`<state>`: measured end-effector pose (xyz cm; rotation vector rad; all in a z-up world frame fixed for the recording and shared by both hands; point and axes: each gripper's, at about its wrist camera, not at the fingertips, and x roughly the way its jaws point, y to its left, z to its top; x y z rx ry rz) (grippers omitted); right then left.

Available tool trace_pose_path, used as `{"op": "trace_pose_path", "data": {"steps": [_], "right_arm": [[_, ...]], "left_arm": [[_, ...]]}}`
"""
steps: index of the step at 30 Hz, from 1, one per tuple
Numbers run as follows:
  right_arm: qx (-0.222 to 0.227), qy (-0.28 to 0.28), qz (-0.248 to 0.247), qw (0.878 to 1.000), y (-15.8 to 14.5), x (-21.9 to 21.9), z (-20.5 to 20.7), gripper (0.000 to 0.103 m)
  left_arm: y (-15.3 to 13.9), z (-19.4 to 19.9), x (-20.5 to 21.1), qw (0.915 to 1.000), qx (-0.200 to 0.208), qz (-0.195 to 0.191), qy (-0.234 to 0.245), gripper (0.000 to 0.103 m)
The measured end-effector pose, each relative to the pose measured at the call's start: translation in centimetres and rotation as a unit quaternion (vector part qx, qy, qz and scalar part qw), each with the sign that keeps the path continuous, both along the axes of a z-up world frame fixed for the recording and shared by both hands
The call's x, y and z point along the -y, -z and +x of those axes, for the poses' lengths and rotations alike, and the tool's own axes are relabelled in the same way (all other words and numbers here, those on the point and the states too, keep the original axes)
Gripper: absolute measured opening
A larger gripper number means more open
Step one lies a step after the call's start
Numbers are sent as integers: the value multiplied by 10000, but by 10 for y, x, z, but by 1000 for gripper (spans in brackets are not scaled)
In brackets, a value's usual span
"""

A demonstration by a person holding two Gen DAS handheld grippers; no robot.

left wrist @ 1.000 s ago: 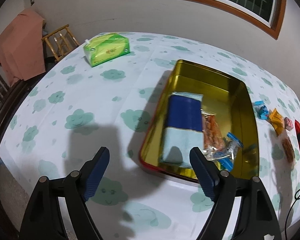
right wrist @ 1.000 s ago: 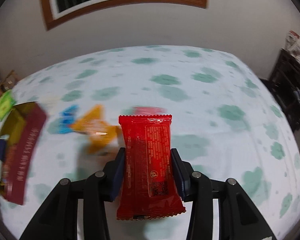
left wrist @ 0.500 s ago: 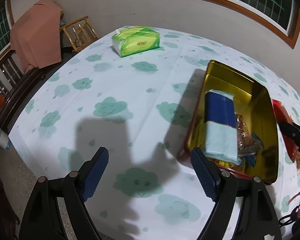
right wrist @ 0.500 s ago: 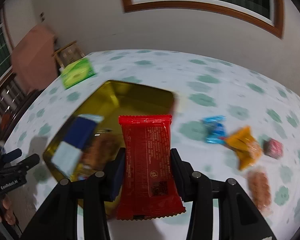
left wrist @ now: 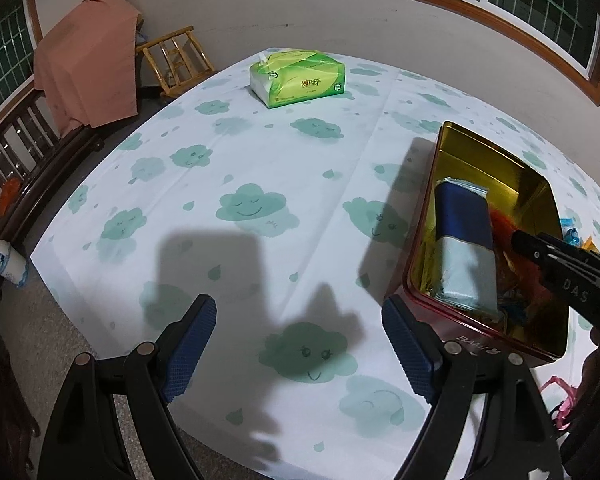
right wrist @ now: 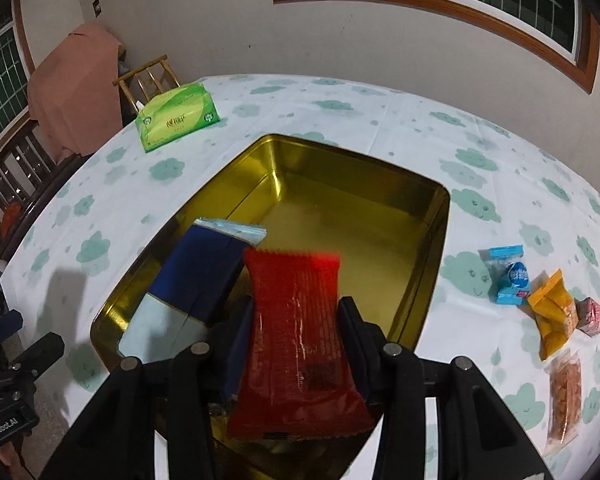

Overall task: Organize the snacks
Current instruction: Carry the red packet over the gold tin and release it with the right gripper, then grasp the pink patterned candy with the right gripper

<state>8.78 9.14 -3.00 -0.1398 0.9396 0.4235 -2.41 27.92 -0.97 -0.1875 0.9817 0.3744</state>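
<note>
We are in the middle of putting one snack away: our right tongs (right wrist: pixel 296 320) are closed on a red packet (right wrist: pixel 296 344) and hold it over the near end of the gold tin (right wrist: pixel 380 216) on the counter (left wrist: pixel 260 160). The packet is pinched across its width, about midway along its length. Its long axis runs along the tongs' fingers, with the crimped far edge pointing toward the tin's far wall and the window, and its printed face turned up toward the camera. That lines it up roughly with the tin's length and with the blue-and-pale pack (right wrist: pixel 188 292) lying just to its left inside.

Our left tongs (left wrist: pixel 300 344) are wide apart with nothing between them, hovering over the cloud-print cloth just beside the tin's near left corner.

We judge the next move to be a short descent and a release. The packet should go down flat into the bare gold floor to the right of the blue pack, not on top of it, and the tongs need to clear the rim on the way out. In the left view other wrappers lie near that end, so the free floor farther in looks the better spot.

Four snacks wait on the counter to the right: a blue packet (right wrist: pixel 508 276), a yellow one (right wrist: pixel 552 316), a small pink one (right wrist: pixel 590 316) and a clear bag (right wrist: pixel 564 396). The green tissue pack (right wrist: pixel 176 118) stands well apart.
</note>
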Motion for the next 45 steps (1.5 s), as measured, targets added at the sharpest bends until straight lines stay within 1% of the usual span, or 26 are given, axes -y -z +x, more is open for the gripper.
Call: {"op": "trace_pose_path", "data": {"steps": [4,8,13,16,18,20,23,26,28,31,33,34,37,40,43,45], "right_arm": [[-77,-27,-12,10000,5,-2,1,39],[-9,-134,-25,9999,5,-3,-1,39],[161,-278,350,9989,-11,12,-8,39],[343,-209,470,9981,-24,37,-10,39],[432,-68,425,9981,-28,56,-8,39],[509,192,343,9979,-31,85,-3,39],[537,714,204,9958,-30,136,9,39],[550,1265,-6,9904,-26,188,20,41],[537,1618,-181,9852,-20,221,29,48],[437,1905,-316,9802,-11,253,40,48],[405,2043,-406,9772,-5,267,48,48],[385,2086,-438,9763,-1,273,53,50],[285,2174,-395,9749,10,284,64,53],[184,2236,-378,9738,22,286,73,54],[231,2280,-471,9722,29,287,76,55],[184,2257,-419,9731,32,290,79,55]], "left_arm": [[0,0,1,10000,-7,6,11,83],[0,-2,4,10000,-11,-25,11,83],[0,1,10,10000,-36,-79,38,83],[-3,3,19,9999,-22,-61,106,83],[-5,5,25,9999,2,-45,164,83],[-8,7,31,9997,21,-42,223,83],[-10,10,42,9994,29,-38,337,83],[-12,15,56,9989,20,1,475,83],[-13,18,62,9986,15,5,533,83],[-14,23,75,9980,-14,48,632,83],[-16,26,85,9974,-32,53,718,83],[-16,27,90,9971,-49,59,756,83],[-18,30,101,9966,-68,86,813,83],[-19,33,115,9960,-124,130,875,83],[-18,36,124,9956,-165,117,918,83],[-18,39,133,9950,-199,161,970,83]]}}
